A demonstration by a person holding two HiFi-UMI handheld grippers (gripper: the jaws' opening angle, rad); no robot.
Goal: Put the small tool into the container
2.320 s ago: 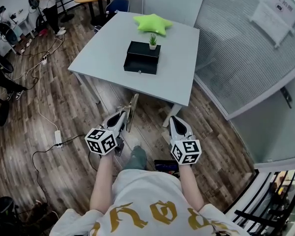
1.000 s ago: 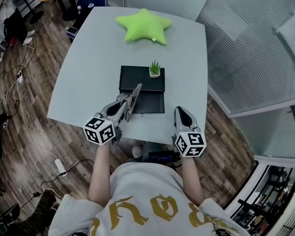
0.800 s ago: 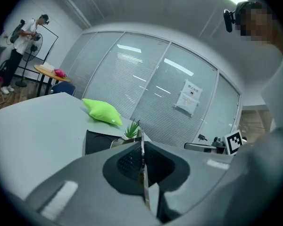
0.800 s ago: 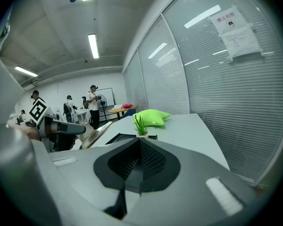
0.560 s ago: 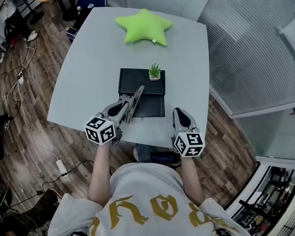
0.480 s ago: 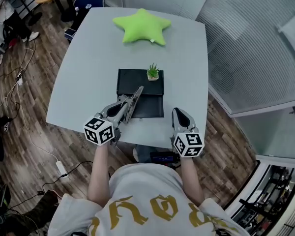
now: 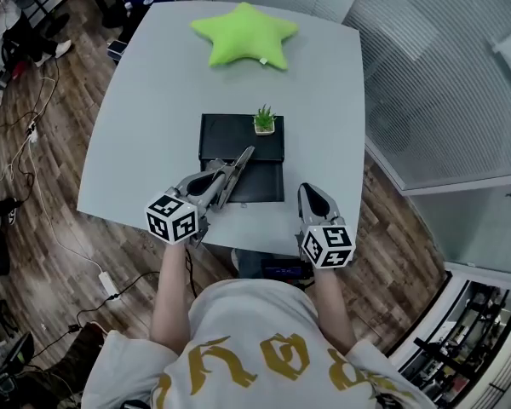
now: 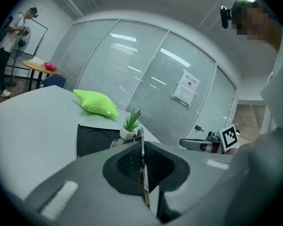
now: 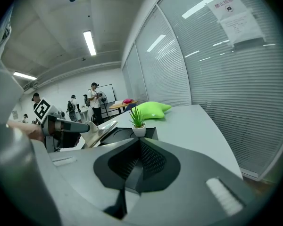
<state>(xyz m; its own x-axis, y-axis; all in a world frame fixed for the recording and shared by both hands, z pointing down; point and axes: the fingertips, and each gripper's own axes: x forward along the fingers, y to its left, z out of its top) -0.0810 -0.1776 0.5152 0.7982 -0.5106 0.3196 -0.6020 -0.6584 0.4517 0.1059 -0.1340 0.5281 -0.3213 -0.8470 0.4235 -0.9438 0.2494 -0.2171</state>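
- The left claw (image 7: 213, 183) is clenched on the thin metal tool (image 7: 237, 167). The blade points forward over the near part of the black box (image 7: 226, 139), likely ready for lowering in.
- The right claw (image 7: 311, 196) is closed on nothing and hovers at the desk (image 7: 145, 126) edge, apparently on standby.
- A small plant (image 7: 263, 119) stands on the box's far side.

light grey table (image 7: 145, 109), lime green star-shaped cushion (image 7: 244, 34) at its far end, black box container (image 7: 241, 158) mid-table, small potted plant (image 7: 263, 121) on its far edge, left gripper (image 7: 215, 181) clamping a thin metal tool (image 7: 238, 167) angled over the box's near left part, right gripper (image 7: 310, 192) at the table's near edge
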